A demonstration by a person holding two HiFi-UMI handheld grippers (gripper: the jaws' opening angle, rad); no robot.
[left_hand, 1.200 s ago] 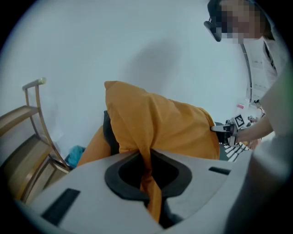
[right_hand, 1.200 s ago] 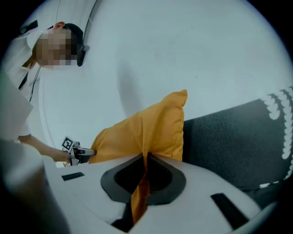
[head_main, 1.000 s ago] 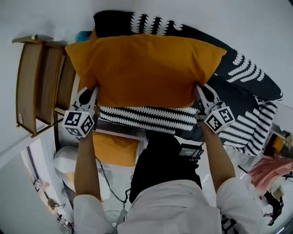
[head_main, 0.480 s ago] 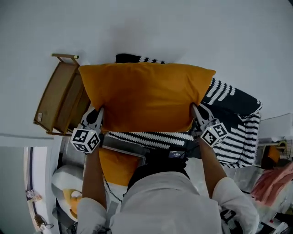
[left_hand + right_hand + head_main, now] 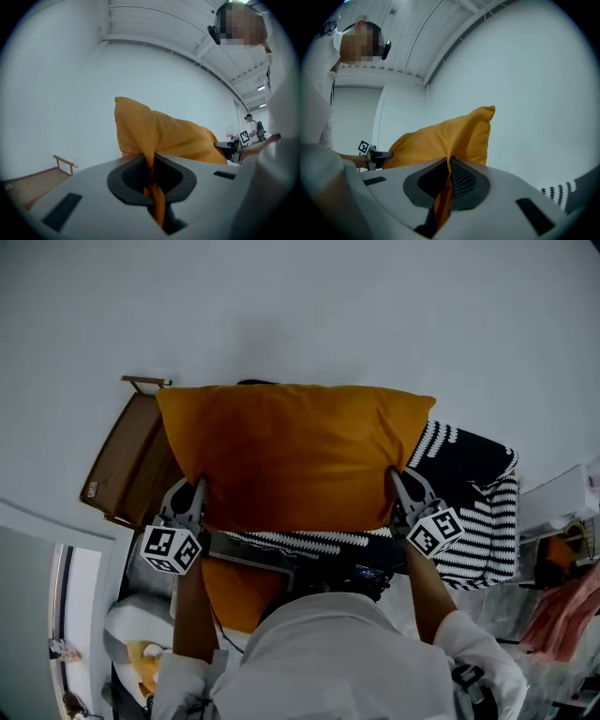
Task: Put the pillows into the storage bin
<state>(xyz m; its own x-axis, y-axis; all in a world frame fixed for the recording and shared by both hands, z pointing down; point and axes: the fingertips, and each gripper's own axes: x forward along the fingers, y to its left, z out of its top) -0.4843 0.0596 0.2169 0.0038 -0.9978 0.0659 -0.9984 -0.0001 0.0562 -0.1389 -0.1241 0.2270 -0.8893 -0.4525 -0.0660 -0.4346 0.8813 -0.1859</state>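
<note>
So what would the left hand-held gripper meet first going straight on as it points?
The left hand-held gripper is shut on a corner of the orange pillow, which would travel with it; beyond, the way looks free to the white wall, distance unclear.

The orange pillow (image 5: 291, 456) fills the middle, stretched between the left hand-held gripper (image 5: 198, 484) and the right hand-held gripper (image 5: 395, 476), each clamped on a near corner. A wooden frame (image 5: 127, 470) stands just beside its left edge. Black-and-white patterned bedding (image 5: 473, 493) crowds its right. Farther off, the pale wall (image 5: 309, 306) leaves open room.
</note>
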